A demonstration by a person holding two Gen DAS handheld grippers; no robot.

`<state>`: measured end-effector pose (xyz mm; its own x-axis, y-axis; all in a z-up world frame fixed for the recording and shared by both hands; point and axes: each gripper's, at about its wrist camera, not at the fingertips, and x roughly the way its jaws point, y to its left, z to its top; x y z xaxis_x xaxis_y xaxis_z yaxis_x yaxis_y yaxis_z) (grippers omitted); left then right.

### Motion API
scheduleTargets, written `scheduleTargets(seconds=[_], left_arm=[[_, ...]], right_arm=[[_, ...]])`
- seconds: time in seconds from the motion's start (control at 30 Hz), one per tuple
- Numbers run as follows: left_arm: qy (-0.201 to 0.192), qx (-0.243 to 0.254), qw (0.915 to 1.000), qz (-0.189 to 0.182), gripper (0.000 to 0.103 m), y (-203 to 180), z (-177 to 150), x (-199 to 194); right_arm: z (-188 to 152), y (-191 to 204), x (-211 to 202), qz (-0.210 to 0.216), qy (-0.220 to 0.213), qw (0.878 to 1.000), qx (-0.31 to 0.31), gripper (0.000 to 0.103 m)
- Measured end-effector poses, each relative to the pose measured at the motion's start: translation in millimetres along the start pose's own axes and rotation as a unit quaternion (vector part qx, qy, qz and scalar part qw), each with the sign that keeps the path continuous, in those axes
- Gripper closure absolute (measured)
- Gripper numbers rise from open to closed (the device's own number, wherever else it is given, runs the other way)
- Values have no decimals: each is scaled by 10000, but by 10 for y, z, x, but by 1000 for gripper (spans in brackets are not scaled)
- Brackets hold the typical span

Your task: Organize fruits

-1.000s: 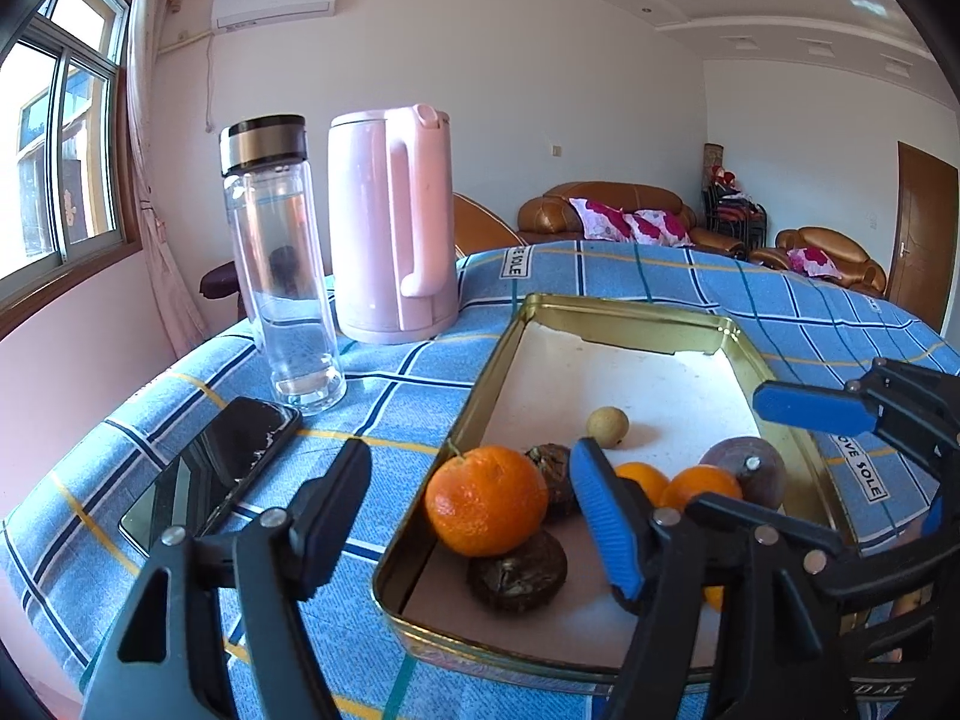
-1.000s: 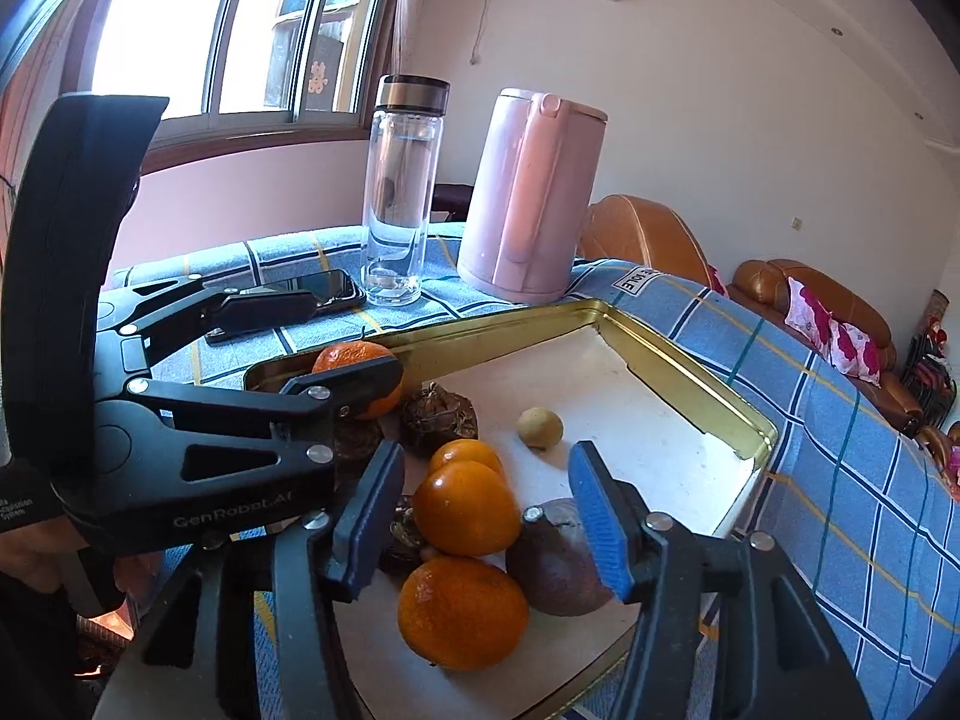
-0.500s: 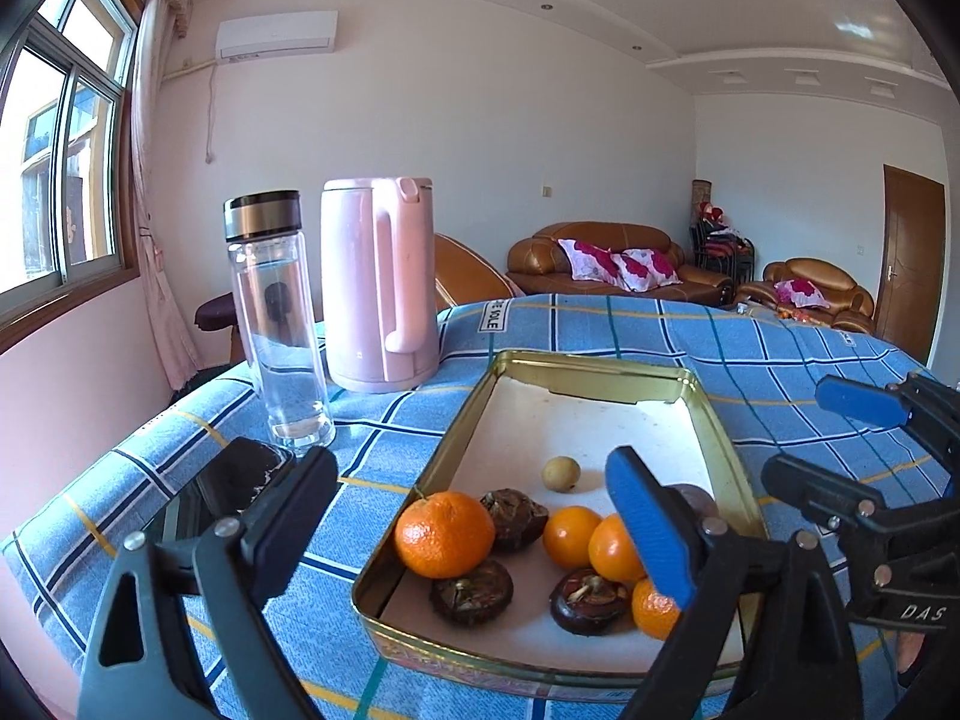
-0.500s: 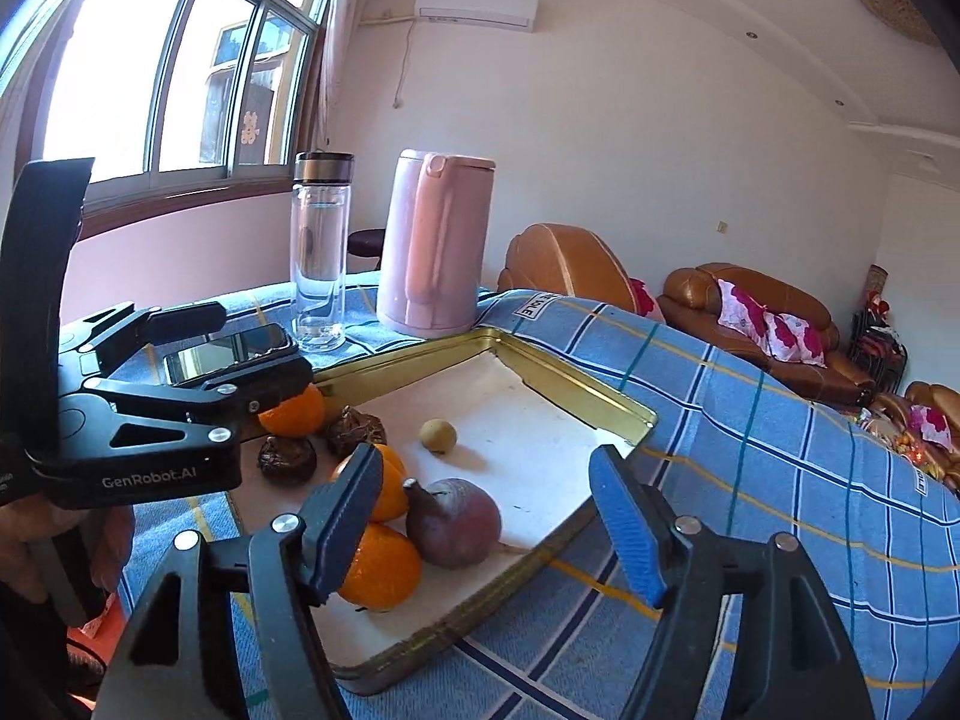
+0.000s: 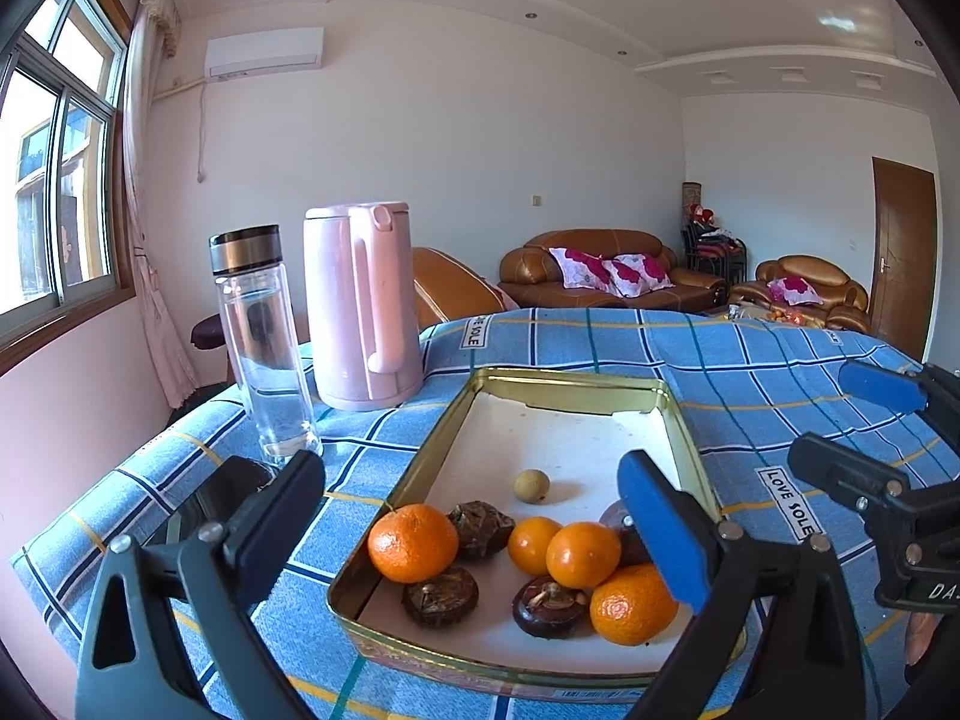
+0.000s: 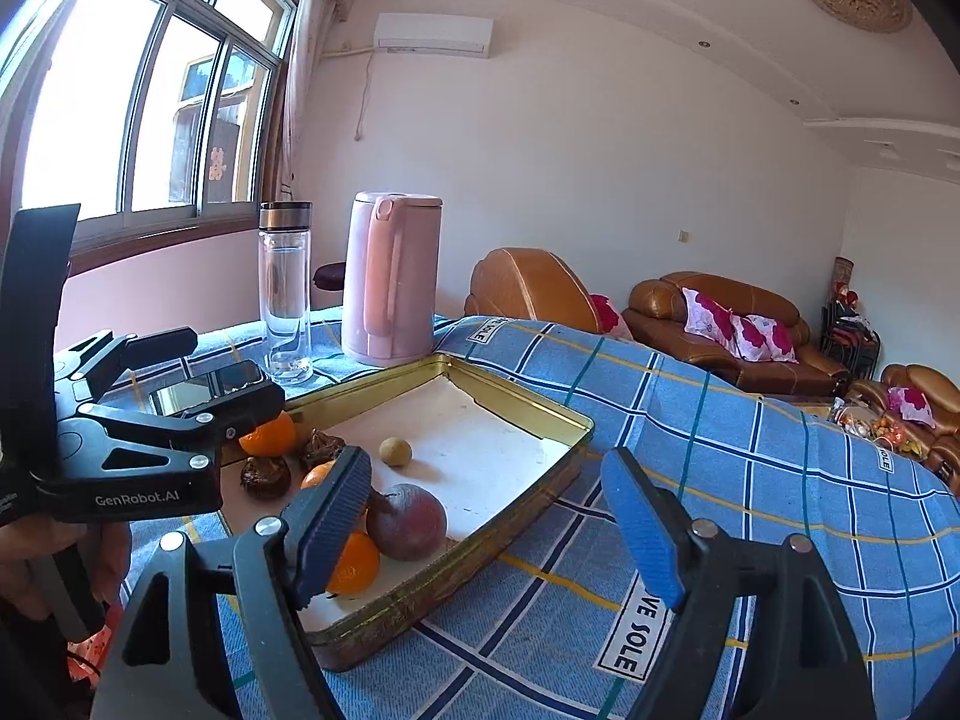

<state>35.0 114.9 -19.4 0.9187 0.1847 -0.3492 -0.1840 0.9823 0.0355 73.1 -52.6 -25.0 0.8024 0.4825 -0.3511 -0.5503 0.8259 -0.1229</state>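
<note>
From the left wrist, the left gripper stands wide with nothing between its pads; its jaws have just been opening. All the fruit lies at the near end of the tin: four oranges, dark mangosteens and a small longan alone further in. The release looks complete, so the best move is probably to lift clear without nudging the tin's rim. From the right wrist, the right gripper is also open and empty, its jaws having just opened, held over the tin's near corner. Only this view shows the round purple fruit whole, and the phone beside the bottle; the left view alone shows every orange.
</note>
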Motion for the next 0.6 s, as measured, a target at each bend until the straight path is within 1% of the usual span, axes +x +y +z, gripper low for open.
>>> scheduleTargets(seconds=[0.3, 0.6], left_arm=[[-59, 90, 9999, -8, 3, -71, 19, -51], [-71, 132, 9999, -7, 2, -94, 15, -67]], right_arm=[[28, -51, -124, -28, -164, 9998, 73, 22], [-6, -63, -128, -27, -171, 9998, 115, 21]])
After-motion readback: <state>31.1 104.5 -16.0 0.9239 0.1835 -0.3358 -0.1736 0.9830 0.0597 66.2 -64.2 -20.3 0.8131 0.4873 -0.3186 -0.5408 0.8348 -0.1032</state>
